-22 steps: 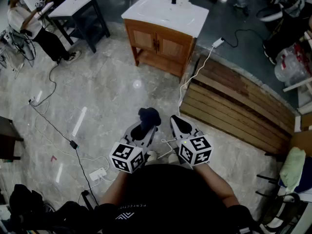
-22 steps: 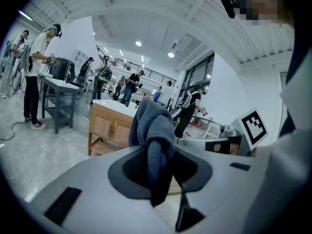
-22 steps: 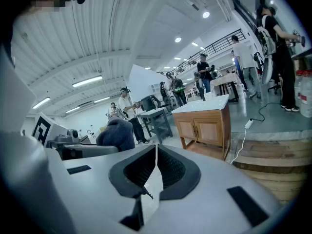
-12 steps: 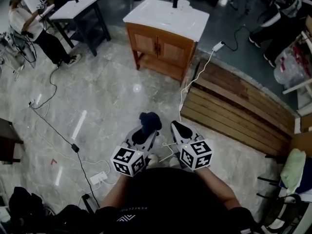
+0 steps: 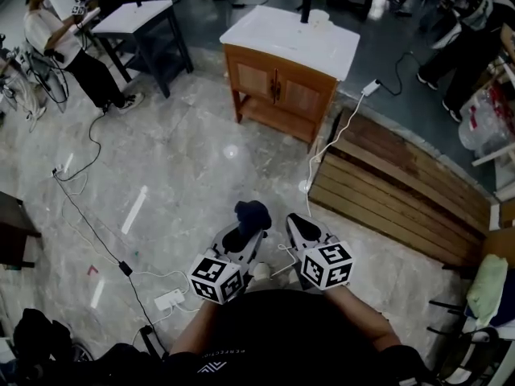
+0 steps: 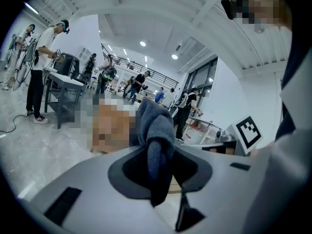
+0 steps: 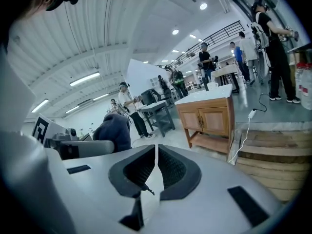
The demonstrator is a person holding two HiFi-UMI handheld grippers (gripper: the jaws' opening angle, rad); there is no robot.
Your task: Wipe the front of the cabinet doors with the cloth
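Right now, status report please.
Left claw shut on cloth. Right claw shut, empty. Cabinet doors far ahead, not reached. White cable on floor near path.

No text can be read; the small white print (image 5: 216, 352) on the shirt (image 5: 273, 320) is too blurred

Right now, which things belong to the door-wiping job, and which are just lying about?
Job: dark cloth, clamped in left gripper; wooden cabinet doors.
Lying about: power strip, slatted wooden platform, side table.
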